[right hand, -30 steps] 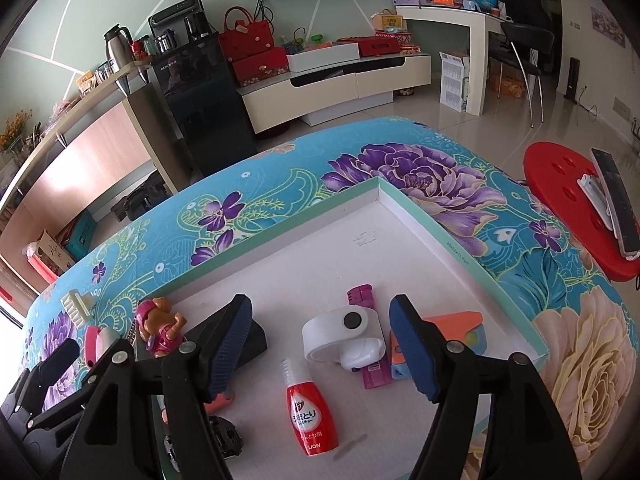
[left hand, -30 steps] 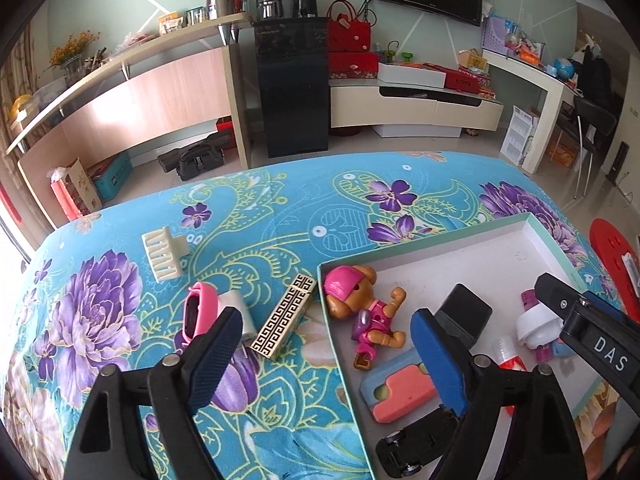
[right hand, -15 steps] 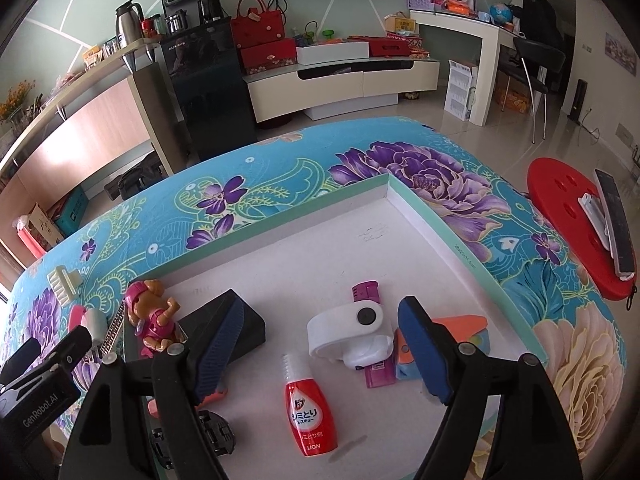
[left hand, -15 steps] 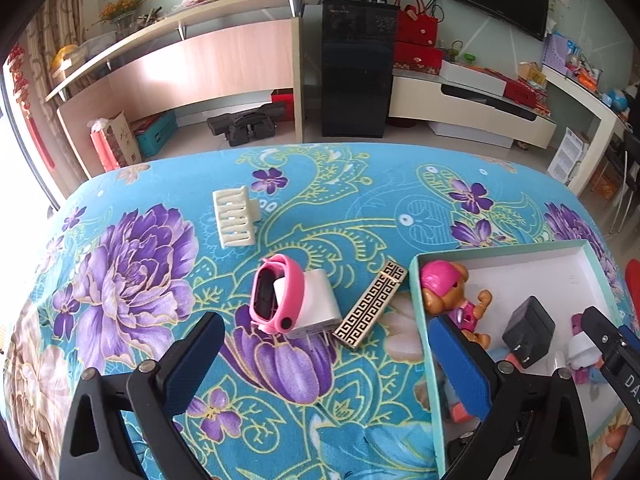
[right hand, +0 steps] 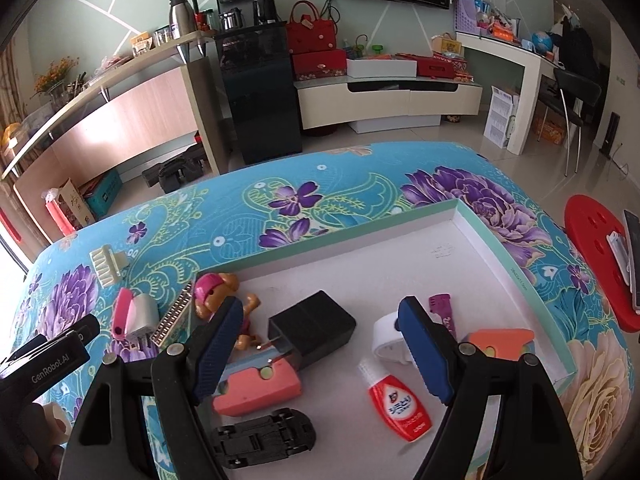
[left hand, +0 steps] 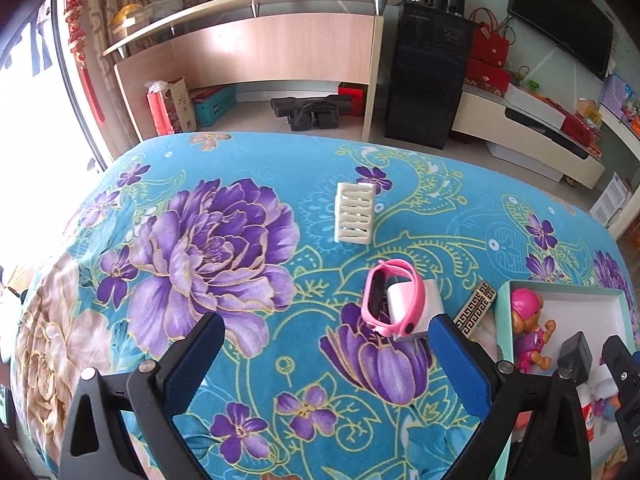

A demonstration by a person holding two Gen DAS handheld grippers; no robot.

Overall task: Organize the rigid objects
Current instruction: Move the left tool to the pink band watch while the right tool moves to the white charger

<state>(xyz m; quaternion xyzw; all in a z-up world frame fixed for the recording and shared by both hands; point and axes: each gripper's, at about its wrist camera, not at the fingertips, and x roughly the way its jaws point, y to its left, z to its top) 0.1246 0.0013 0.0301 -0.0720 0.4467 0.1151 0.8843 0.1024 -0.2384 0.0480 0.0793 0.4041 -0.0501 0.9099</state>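
Note:
My left gripper [left hand: 326, 352] stands wide open over the floral cloth, empty. Just ahead to its right lie a pink watch on a white block [left hand: 394, 300] and a gold-patterned bar [left hand: 476, 309]; farther off rests a cream comb-like piece [left hand: 354, 213]. My right gripper [right hand: 320, 340] hangs open above the white tray [right hand: 516, 268], nothing between its fingers. Inside the tray lie a pink-hatted toy dog [right hand: 218, 294], a black box [right hand: 314, 326], a salmon block [right hand: 258, 386], a black toy car [right hand: 264, 436], a red bottle [right hand: 400, 404], a white round piece [right hand: 386, 340] and an orange item [right hand: 500, 340].
A red stool [right hand: 596, 264] with a remote stands right of the table. Beyond the far table edge are a wooden counter [left hand: 272, 48], a black cabinet [left hand: 428, 80] and a TV bench [right hand: 384, 100]. In the right wrist view the left gripper's body [right hand: 48, 356] shows at the lower left.
My left gripper has swung left from the tray to the cloth and its jaws have widened. The right gripper shifted slightly left over the tray and opened a little more.

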